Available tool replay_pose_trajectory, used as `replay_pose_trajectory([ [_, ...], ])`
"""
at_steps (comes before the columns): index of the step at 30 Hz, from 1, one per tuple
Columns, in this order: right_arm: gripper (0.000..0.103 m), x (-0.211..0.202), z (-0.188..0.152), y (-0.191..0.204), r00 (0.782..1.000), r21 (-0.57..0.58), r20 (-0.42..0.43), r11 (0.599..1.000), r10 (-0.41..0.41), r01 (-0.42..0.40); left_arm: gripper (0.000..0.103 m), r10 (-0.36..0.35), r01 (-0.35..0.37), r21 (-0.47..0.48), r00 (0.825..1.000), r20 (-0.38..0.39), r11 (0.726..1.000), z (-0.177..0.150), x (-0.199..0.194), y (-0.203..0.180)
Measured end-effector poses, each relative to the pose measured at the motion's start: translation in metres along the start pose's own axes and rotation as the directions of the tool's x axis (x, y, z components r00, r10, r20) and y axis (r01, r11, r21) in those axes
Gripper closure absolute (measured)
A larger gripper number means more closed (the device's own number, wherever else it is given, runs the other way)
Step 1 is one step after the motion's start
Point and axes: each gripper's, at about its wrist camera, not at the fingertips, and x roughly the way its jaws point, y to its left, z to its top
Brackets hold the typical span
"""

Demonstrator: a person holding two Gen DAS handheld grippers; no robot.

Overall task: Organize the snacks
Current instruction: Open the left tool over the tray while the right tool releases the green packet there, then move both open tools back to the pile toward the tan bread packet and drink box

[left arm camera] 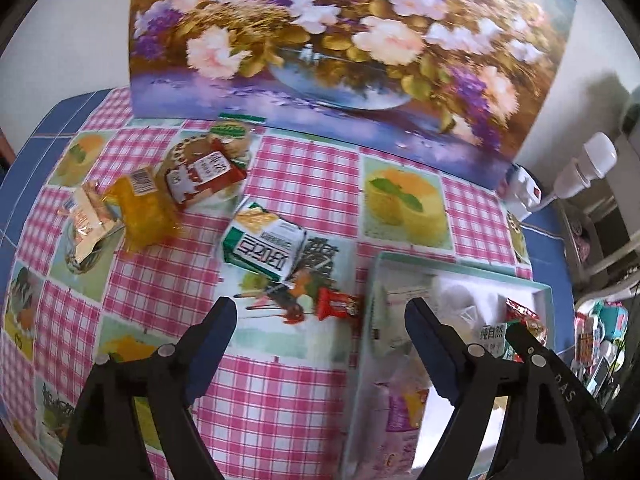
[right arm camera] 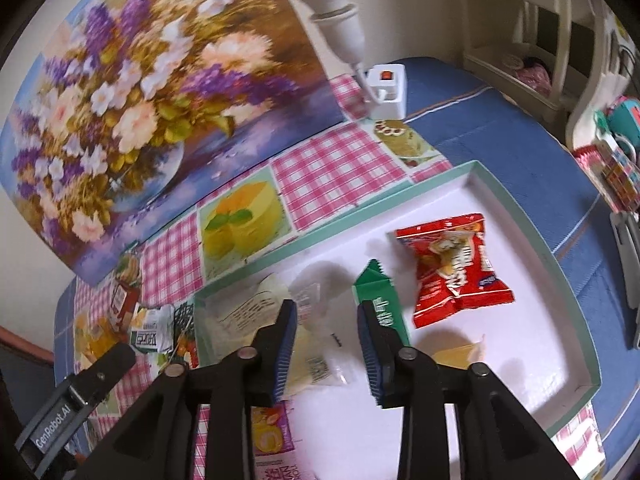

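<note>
My left gripper (left arm camera: 322, 320) is open, low over the checked tablecloth. A small red candy packet (left arm camera: 338, 306) lies just past the gap between its fingers. Farther off lie a green-and-white pack (left arm camera: 264, 244), a red-and-white pack (left arm camera: 204, 176), a yellow packet (left arm camera: 144, 208) and a silvery packet (left arm camera: 90, 220). My right gripper (right arm camera: 326, 320) is open over the white tray with the teal rim (right arm camera: 516, 208). In the tray are a red snack bag (right arm camera: 452, 268), a green packet (right arm camera: 380, 300) beside the right finger, a yellowish packet (right arm camera: 460, 354) and clear wrappers (right arm camera: 316, 364).
A large flower painting (right arm camera: 140, 92) leans against the wall behind the table. A white lamp (right arm camera: 340, 16) and a plug block (right arm camera: 388, 88) stand at the back right. The tray (left arm camera: 460, 268) sits on the table's right side. Shelves and clutter lie beyond the right edge.
</note>
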Motion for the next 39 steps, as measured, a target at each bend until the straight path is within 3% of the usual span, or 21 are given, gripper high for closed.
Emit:
replay_pose_trajectory([
  [5, 0.048, 0.0, -0.002, 0.014, 1.0, -0.036, 0.002, 0.999, -0.002, 0.002, 0.016, 0.021, -0.02, -0.04, 1.0, 0.002, 0.999, 0.002, 0.001, 0.015],
  [9, 0.041, 0.0, -0.005, 0.029, 1.0, -0.073, 0.001, 0.997, 0.013, -0.013, 0.014, 0.027, -0.025, -0.076, 0.999, 0.023, 0.997, 0.005, -0.002, 0.033],
  [12, 0.033, 0.002, -0.009, 0.042, 0.999, -0.098, -0.007, 0.994, 0.038, -0.039, 0.005, 0.076, -0.071, -0.103, 0.996, 0.04, 0.992, 0.007, -0.005, 0.052],
  [16, 0.029, 0.006, -0.014, 0.06, 0.998, -0.139, -0.024, 0.988, 0.06, -0.063, 0.005, 0.13, -0.12, -0.165, 0.99, 0.052, 0.979, 0.009, -0.01, 0.084],
  [19, 0.016, 0.007, -0.02, 0.074, 0.998, -0.176, -0.025, 0.982, 0.063, -0.066, 0.005, 0.168, -0.154, -0.21, 0.985, 0.048, 0.965, 0.009, -0.012, 0.108],
  [24, 0.013, 0.008, -0.032, 0.103, 0.995, -0.249, -0.036, 0.964, 0.091, -0.097, 0.005, 0.187, -0.17, -0.261, 0.981, 0.042, 0.95, 0.007, -0.015, 0.134],
  [26, 0.008, 0.011, -0.038, 0.113, 0.993, -0.269, -0.048, 0.956, 0.106, -0.115, 0.005, 0.198, -0.18, -0.271, 0.979, 0.042, 0.946, 0.007, -0.016, 0.141],
  [39, 0.0, 0.027, -0.049, 0.132, 0.992, -0.294, -0.055, 0.948, 0.111, -0.123, 0.005, 0.301, -0.269, -0.343, 0.953, 0.041, 0.9, 0.01, -0.027, 0.204],
])
